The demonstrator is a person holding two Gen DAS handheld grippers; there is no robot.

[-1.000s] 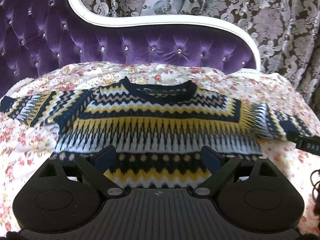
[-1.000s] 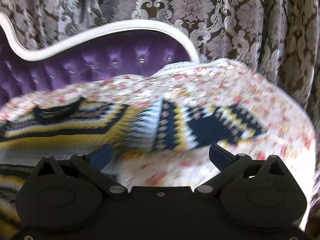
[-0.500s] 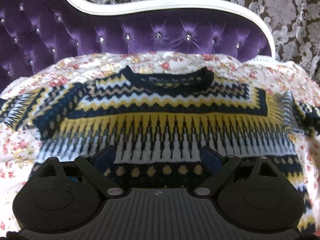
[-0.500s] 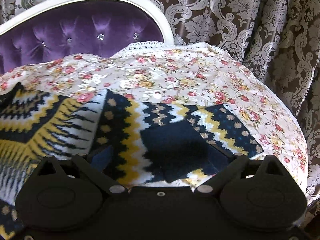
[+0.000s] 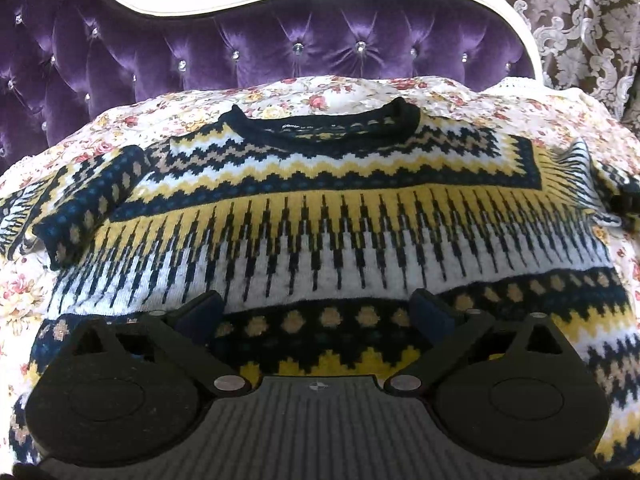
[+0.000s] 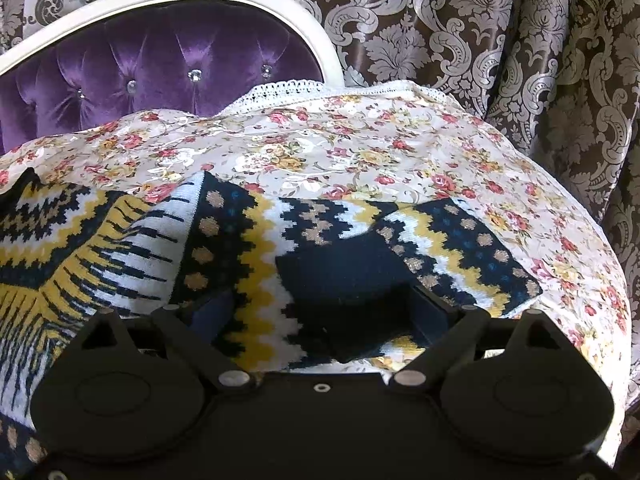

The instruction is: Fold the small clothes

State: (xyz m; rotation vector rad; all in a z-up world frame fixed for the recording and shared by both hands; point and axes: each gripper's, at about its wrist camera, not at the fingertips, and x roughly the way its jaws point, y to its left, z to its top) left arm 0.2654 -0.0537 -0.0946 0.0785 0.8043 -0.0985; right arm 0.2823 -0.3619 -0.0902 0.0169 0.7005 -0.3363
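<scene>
Left wrist view: we see the sweater [image 5: 320, 216] spread face up on the floral cover [image 5: 24, 300], collar towards the purple tufted backrest [image 5: 280, 44], its hem nearest us. The left gripper [image 5: 316, 312] hangs over the lower body of the garment with its jaws spread wide and nothing between them. We judge the chief risk here to be a bite into thick knit away from the hem, which would gather both layers and drag the whole sweater instead of lifting one edge. The left sleeve [image 5: 80, 208] is partly doubled on itself, so a fold made across it may trap a lump. Free cover remains at the left and beyond the collar; the backrest closes off the far side

Right wrist view: the right gripper [image 6: 324, 312] sits low over the right sleeve [image 6: 360, 248], jaws wide apart and holding nothing, whose cuff end is crumpled and turned over. We judge that closing here could seize several layers at once, or pinch the floral cover with the knit. The cover falls away at its rounded right edge just beyond the sleeve, with the damask curtain [image 6: 520, 60] behind, so the open room lies inward, towards the sweater's body
</scene>
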